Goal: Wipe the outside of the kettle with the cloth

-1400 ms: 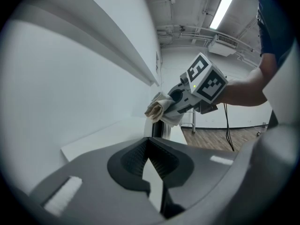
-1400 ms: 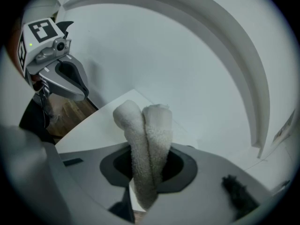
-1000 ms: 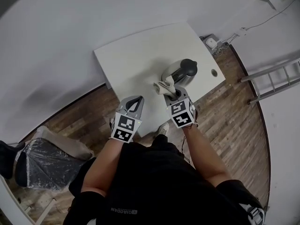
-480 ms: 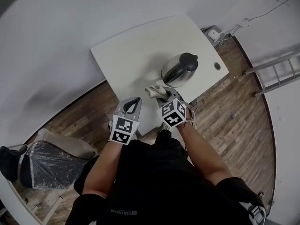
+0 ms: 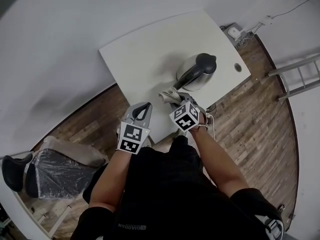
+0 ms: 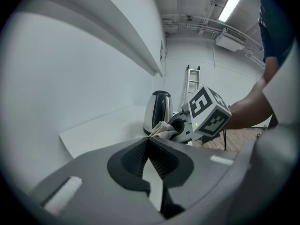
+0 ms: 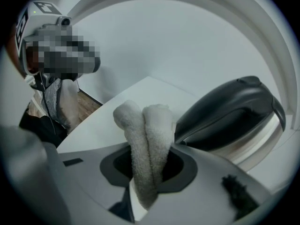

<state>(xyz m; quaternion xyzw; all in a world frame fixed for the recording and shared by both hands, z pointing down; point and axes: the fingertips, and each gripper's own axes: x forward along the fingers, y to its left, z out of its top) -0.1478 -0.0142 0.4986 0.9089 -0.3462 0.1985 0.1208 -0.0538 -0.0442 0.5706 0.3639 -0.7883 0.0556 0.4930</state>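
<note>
Presently, the soft, limp cloth (image 7: 149,130) is held clamped in the right gripper (image 5: 176,100), just beside the kettle (image 5: 196,75) on the worktop (image 5: 145,59). The left gripper (image 5: 144,108) is closed on nothing. The kettle is judged rigid and slippery, best steadied by its handle.

A white table (image 5: 145,59) stands on wooden floor (image 5: 250,129), ladder (image 5: 295,65) at right, plastic-wrapped chair (image 5: 55,166) at left.

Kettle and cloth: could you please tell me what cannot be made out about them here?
Head view: whether the cloth touches the kettle; too small, and the right gripper covers the spot.
Left gripper view: kettle's lower right, behind cloth and right gripper.
Right gripper view: kettle's lower body, behind the gripper's own body and cut at the edge.
</note>
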